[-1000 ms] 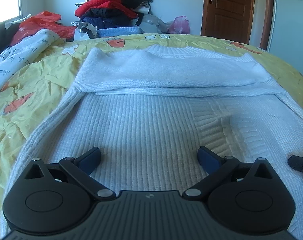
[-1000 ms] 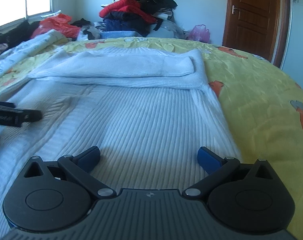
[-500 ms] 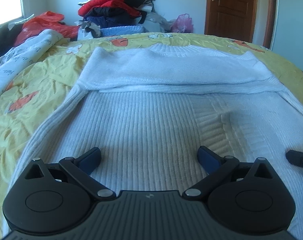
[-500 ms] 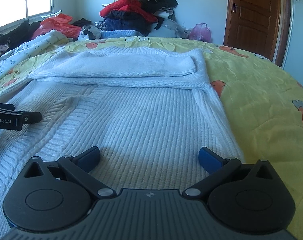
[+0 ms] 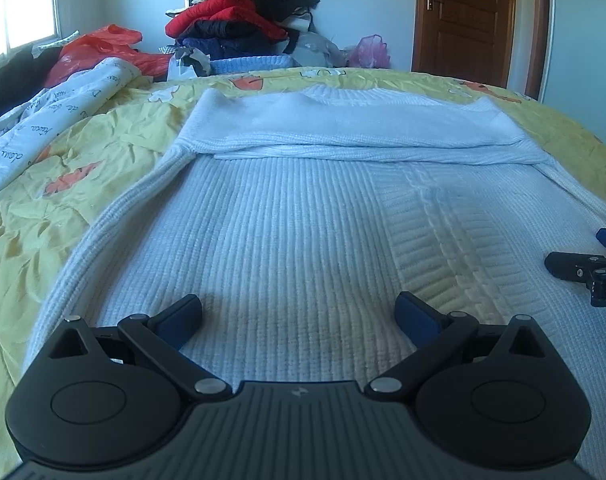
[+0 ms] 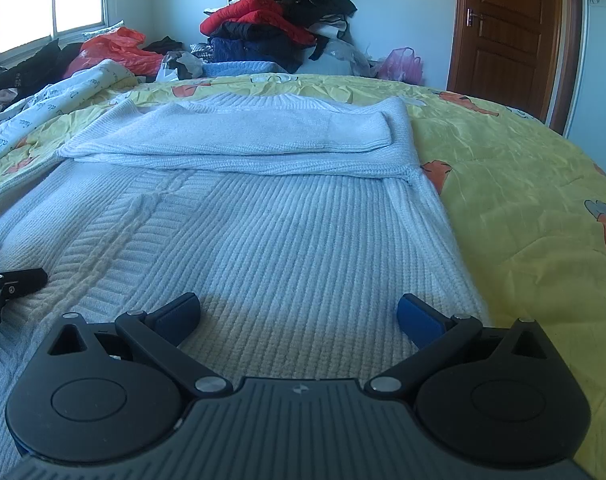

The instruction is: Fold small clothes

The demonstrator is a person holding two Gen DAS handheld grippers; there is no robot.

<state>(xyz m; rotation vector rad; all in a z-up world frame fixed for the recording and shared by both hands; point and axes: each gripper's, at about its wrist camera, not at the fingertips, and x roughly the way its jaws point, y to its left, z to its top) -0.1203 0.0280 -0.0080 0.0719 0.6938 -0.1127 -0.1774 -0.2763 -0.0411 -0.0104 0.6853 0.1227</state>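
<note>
A white ribbed knit sweater [image 5: 287, 216] [image 6: 271, 224] lies flat on the yellow bedspread, its sleeves folded across the chest at the far end. My left gripper [image 5: 299, 314] hovers just over the sweater's near left part, open, nothing between its blue pads. My right gripper [image 6: 299, 314] is over the near right part, close to the sweater's right edge, open and holding nothing too. Each gripper shows in the other's view: the right one at the right edge [image 5: 583, 268], the left one at the left edge [image 6: 7, 284].
The yellow bedspread [image 6: 523, 208] with orange prints spreads out on both sides. A white printed quilt [image 5: 51, 116] lies at far left. A pile of red, black and blue clothes [image 5: 239, 28] is stacked beyond the bed. A brown door [image 6: 507, 36] stands at back right.
Both grippers have drawn back slightly toward the sweater's near hem and stayed open. The sweater has not moved.
</note>
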